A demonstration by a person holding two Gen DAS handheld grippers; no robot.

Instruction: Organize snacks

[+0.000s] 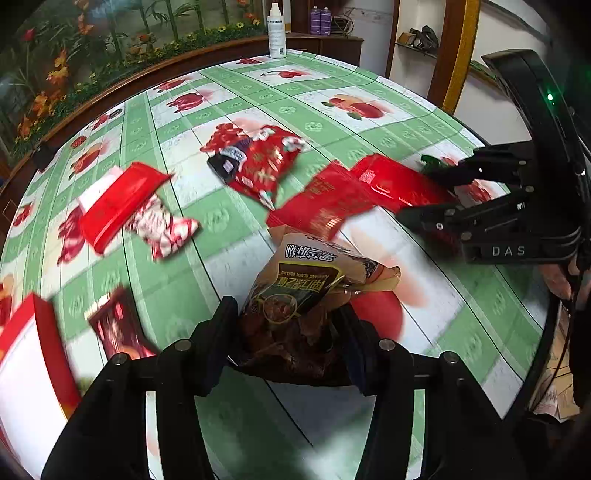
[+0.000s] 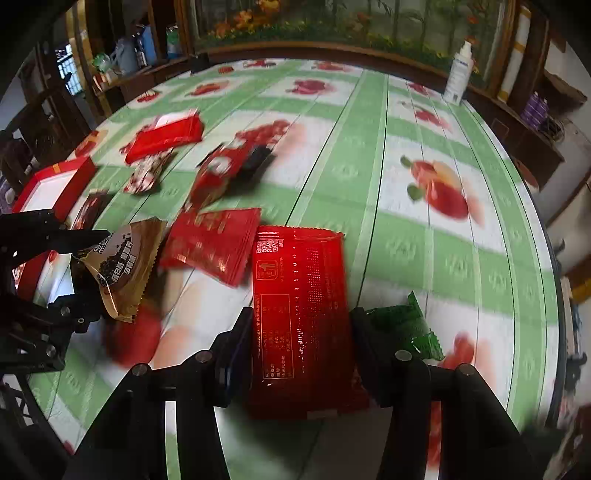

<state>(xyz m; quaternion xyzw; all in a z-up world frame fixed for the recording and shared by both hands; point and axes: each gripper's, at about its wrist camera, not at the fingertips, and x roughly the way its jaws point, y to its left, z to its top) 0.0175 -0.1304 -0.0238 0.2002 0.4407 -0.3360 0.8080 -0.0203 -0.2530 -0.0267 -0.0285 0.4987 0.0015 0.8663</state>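
Note:
My left gripper (image 1: 290, 328) is shut on a tan and brown black-bean snack bag (image 1: 306, 284) and holds it above the table; the same bag (image 2: 122, 266) and the left gripper (image 2: 83, 266) show in the right wrist view. My right gripper (image 2: 301, 332) is shut on a flat red snack packet (image 2: 299, 306); in the left wrist view the right gripper (image 1: 424, 192) holds that packet (image 1: 388, 181) at the right. A second flat red packet (image 2: 214, 243) lies beside it. A small green packet (image 2: 410, 325) lies by the right finger.
A round table with a green and white fruit-print cloth (image 2: 406, 166) carries scattered snacks: a red patterned bag (image 1: 262, 162), a red and white bag (image 1: 159, 225), a red box lid (image 1: 118, 203), a red-rimmed box (image 1: 33, 354), a dark packet (image 1: 118, 328). A white spray bottle (image 1: 276, 31) stands at the far edge.

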